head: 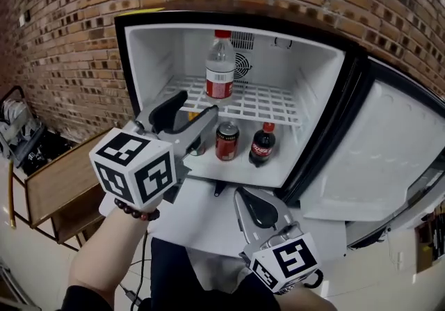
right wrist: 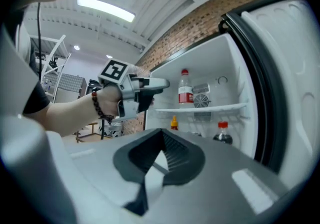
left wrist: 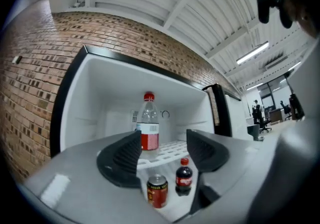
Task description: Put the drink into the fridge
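The small fridge (head: 149, 59) stands open. A clear bottle with a red label (head: 220, 66) is upright on its wire shelf (head: 268, 104). Below, on the fridge floor, a red can (head: 227, 140) stands beside a small dark cola bottle (head: 262, 144). My left gripper (head: 189, 112) is level in front of the fridge's left side, open and empty; its own view shows the tall bottle (left wrist: 149, 128), the can (left wrist: 157, 191) and the cola bottle (left wrist: 184, 178) past the gap between the jaws (left wrist: 162, 150). My right gripper (head: 254, 209) is lower, before the fridge's front edge, shut with nothing in it (right wrist: 161, 154).
The fridge door (head: 389, 156) hangs open to the right. A yellow-capped bottle (right wrist: 174, 123) stands at the lower left inside. Brick wall (head: 62, 38) runs behind, and a wooden table (head: 59, 181) is at the left. The fridge rests on a white surface (head: 201, 216).
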`<action>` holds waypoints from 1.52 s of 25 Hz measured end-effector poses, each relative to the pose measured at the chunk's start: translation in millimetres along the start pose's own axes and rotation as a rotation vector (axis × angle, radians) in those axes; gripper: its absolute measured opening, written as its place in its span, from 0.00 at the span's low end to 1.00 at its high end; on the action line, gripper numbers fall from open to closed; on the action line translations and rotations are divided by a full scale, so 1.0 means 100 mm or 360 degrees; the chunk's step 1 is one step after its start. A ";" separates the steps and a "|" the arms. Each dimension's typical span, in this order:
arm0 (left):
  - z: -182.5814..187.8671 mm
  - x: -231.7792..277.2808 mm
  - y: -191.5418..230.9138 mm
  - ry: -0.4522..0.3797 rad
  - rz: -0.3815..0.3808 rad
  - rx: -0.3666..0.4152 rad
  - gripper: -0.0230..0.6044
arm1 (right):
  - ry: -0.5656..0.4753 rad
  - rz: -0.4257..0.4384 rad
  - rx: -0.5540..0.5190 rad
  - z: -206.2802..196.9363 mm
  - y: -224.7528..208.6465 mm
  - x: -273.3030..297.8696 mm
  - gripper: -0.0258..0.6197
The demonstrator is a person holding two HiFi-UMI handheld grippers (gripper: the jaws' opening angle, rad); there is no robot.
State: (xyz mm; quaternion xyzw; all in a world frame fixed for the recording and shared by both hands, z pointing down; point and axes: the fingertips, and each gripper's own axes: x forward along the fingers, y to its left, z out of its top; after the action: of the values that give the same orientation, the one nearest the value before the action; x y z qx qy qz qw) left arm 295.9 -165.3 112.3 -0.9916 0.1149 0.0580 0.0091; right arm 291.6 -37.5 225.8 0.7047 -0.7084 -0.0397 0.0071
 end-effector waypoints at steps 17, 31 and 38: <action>-0.78 -1.81 -1.47 -0.0010 -0.0206 -0.0058 0.04 | 0.0030 -0.0106 0.0014 0.04 1.03 -1.16 0.04; -0.89 -3.17 -2.50 0.0065 -0.0328 0.0028 0.04 | -0.0046 -0.0131 -0.0043 0.28 2.11 -2.14 0.04; -0.91 -3.67 -2.67 0.0089 -0.0332 0.0057 0.04 | -0.0040 -0.0103 -0.0034 0.28 2.56 -2.33 0.04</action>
State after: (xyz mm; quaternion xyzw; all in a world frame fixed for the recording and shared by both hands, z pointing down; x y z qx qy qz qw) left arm 12.8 175.4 246.5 -0.9991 0.0124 0.0271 0.0294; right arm 36.3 197.6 225.7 0.7266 -0.6847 -0.0565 0.0044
